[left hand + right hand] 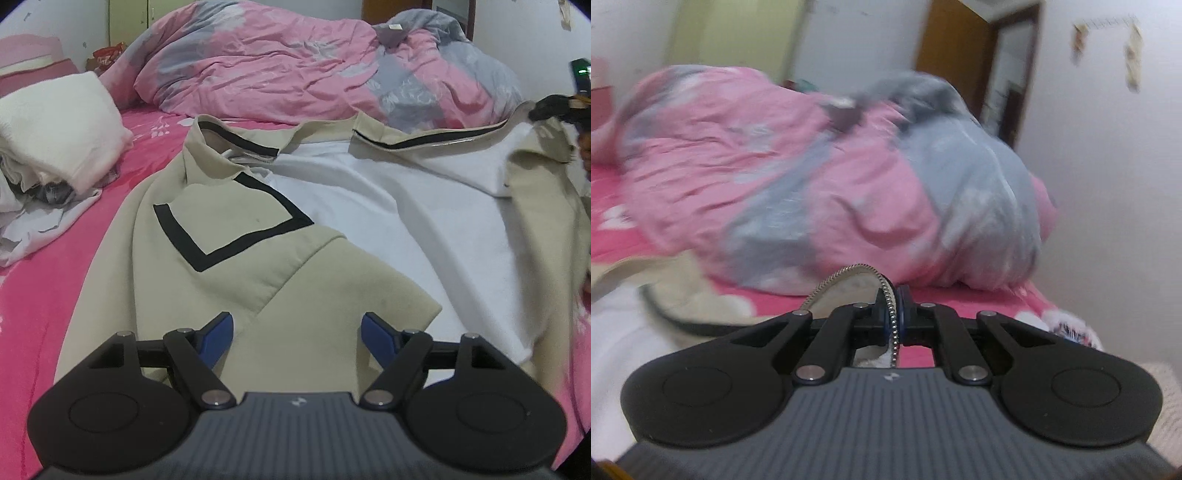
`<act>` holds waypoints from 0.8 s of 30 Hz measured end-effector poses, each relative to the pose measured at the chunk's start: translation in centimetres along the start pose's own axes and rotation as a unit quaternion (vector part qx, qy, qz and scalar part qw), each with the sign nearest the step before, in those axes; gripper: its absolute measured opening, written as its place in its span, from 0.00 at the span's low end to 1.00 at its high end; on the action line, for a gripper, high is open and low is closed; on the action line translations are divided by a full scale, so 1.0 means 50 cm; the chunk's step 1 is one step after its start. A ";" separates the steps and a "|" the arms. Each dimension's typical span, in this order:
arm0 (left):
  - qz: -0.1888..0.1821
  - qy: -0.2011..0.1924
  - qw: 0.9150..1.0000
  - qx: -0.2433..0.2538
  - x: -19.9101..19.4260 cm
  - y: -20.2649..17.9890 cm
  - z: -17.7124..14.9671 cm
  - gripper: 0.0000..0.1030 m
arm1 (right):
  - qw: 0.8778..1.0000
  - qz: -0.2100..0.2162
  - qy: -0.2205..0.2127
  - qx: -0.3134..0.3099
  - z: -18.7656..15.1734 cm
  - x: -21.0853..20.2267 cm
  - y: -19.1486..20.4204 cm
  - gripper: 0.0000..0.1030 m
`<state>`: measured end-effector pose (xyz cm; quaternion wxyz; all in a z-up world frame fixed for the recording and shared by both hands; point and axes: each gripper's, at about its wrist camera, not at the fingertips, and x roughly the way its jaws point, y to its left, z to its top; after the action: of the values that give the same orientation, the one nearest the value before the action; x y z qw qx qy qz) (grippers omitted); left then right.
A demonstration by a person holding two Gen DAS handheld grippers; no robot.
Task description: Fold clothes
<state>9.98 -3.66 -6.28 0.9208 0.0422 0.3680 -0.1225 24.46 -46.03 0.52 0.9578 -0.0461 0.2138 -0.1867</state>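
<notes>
Pink bedding (92, 280) covers the bed, a rumpled quilt (258, 70) heaped behind. Spread on it lies the beige jacket (229, 229), white lining up. Left gripper (297, 332) hovers over its near flap, blue pads (219, 336) apart, holding nothing. Right gripper (895, 314) is clamped on the jacket's zipper edge (846, 275).

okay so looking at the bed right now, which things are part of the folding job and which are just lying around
Part of the job:
- beige jacket, spread open with white lining up
- right gripper, shut on the jacket's zipper edge
- left gripper, open over the jacket's near flap

Just lying about:
- pink and grey quilt
- white folded bundle
- pink bedsheet
</notes>
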 end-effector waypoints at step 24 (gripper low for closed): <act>-0.072 -0.035 0.995 -0.061 -0.096 0.024 -0.033 0.81 | 0.872 0.322 0.134 0.344 -0.226 -0.342 -0.153 0.73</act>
<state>5.82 -1.29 -4.17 0.9228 -0.0447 0.3441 -0.1675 2.72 -46.77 -1.71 0.8823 0.3827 0.2659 0.0657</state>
